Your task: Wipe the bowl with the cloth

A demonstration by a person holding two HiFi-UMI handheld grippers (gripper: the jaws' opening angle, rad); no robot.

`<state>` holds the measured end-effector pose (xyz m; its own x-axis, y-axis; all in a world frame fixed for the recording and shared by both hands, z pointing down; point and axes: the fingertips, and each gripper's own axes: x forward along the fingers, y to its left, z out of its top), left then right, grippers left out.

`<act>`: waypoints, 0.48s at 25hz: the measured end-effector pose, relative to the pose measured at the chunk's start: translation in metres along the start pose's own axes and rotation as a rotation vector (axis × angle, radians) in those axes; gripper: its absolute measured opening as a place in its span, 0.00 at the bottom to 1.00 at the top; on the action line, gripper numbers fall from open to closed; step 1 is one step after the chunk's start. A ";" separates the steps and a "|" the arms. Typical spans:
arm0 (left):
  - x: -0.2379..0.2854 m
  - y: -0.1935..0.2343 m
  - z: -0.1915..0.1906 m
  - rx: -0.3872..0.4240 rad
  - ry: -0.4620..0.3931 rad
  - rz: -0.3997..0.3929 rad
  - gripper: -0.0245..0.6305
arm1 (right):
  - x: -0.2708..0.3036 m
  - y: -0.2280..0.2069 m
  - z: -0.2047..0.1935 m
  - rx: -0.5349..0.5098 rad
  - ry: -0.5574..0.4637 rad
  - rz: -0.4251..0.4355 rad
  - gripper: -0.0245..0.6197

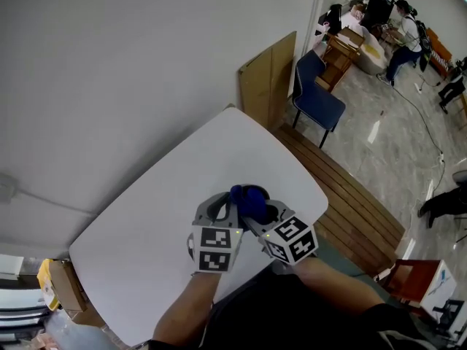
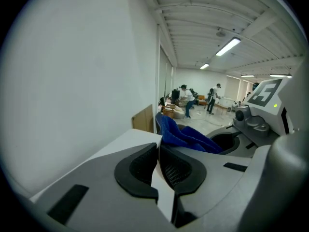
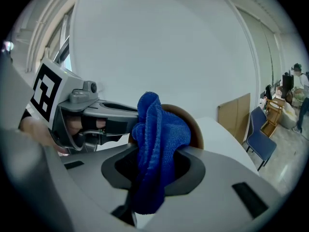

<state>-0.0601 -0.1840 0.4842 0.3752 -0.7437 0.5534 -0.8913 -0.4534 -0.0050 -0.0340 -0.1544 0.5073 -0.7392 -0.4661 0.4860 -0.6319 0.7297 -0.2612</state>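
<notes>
In the middle of my right gripper view, the right gripper [image 3: 155,166] pinches the blue cloth [image 3: 159,139], bunched against the brown bowl [image 3: 191,124] just behind it, while the left gripper [image 2: 158,153], fingers [image 2: 140,168] pressed together, hangs beside it over the white table [image 1: 182,195].

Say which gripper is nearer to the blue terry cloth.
Right. The right gripper is clamped on the blue terry cloth; the left gripper sits beside it, the cloth just beyond its closed jaws.
</notes>
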 end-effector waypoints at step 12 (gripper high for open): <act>-0.020 0.017 0.003 -0.019 -0.033 0.026 0.08 | -0.007 0.004 0.011 -0.242 0.038 -0.073 0.19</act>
<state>-0.0818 -0.1779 0.4700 0.3600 -0.7711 0.5251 -0.9053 -0.4247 -0.0031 -0.0339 -0.1542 0.4938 -0.6820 -0.5061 0.5280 -0.6054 0.7957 -0.0193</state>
